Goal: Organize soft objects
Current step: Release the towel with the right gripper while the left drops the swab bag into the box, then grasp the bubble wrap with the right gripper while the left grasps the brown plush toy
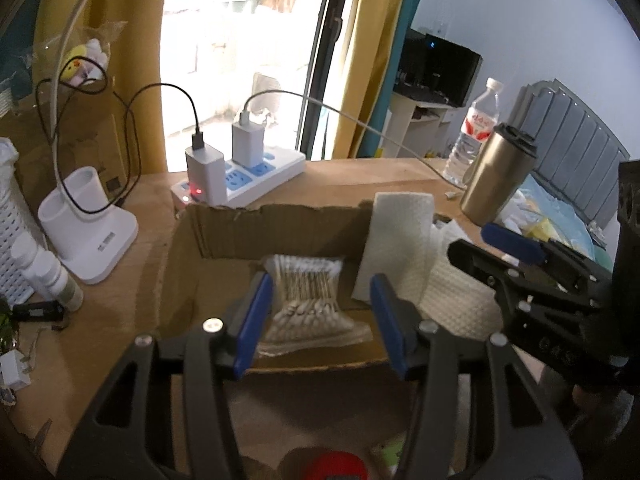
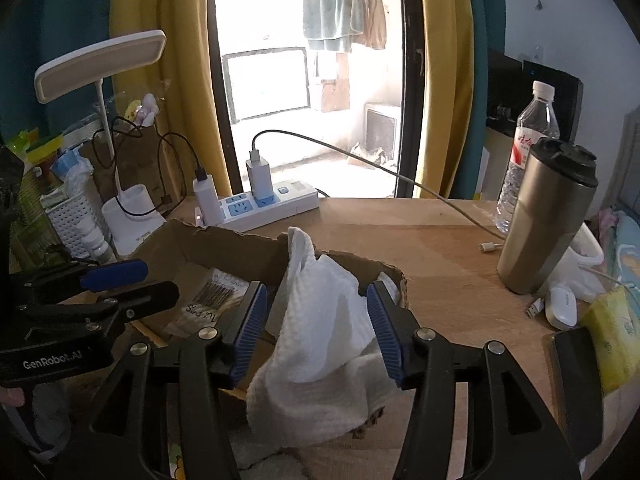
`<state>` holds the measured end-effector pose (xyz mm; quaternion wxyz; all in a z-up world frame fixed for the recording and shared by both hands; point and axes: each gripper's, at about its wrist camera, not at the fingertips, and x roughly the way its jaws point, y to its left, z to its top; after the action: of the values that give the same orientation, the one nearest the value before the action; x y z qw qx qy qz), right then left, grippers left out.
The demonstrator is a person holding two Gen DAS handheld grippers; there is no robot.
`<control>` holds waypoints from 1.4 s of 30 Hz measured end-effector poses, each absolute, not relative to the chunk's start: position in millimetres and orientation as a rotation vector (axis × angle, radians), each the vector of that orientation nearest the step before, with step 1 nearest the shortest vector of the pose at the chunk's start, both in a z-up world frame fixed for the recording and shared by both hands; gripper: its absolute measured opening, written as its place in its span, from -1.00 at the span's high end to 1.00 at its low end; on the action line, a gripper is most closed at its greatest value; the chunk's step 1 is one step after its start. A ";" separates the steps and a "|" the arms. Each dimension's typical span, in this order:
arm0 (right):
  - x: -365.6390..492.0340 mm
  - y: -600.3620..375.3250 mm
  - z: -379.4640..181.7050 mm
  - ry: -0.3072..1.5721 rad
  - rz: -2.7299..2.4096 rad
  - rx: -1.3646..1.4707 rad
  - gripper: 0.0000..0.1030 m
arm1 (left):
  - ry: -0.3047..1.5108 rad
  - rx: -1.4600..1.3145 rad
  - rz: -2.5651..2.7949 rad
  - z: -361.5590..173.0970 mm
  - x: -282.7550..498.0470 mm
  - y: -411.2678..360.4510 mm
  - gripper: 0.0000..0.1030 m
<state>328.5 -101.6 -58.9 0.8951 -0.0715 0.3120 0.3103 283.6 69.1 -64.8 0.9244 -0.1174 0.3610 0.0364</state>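
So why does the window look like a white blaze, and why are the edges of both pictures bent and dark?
Left wrist view: daylight through the window washes out, leaving the cardboard box dim and the cotton swabs slightly blurred. Right wrist view: same glare, though the white cloth reads clearly. Both: the fisheye lens bows the curtains and blackens the corners.

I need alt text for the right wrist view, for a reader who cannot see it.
Open blue-padded right tongs frame a white towel draped over the rim of a cardboard box on a wooden desk. A steel tumbler stands to the right.
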 end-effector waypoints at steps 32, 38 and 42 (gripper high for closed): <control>266.6 -131.3 -52.5 0.628 0.598 -0.133 -0.09 | 0.672 -0.259 0.146 -54.8 186.0 90.0 -0.19; 251.4 -129.8 -55.6 0.632 0.607 -0.145 -0.09 | 0.655 -0.288 0.141 -60.4 166.8 92.1 -0.48; 241.2 -126.5 -55.7 0.631 0.613 -0.156 -0.09 | 0.657 -0.286 0.144 -63.5 158.0 90.8 -0.48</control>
<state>241.2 -126.5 -55.7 0.9019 -0.0753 0.3051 0.2963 158.0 90.8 -63.5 0.9340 -0.1400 0.3212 0.0704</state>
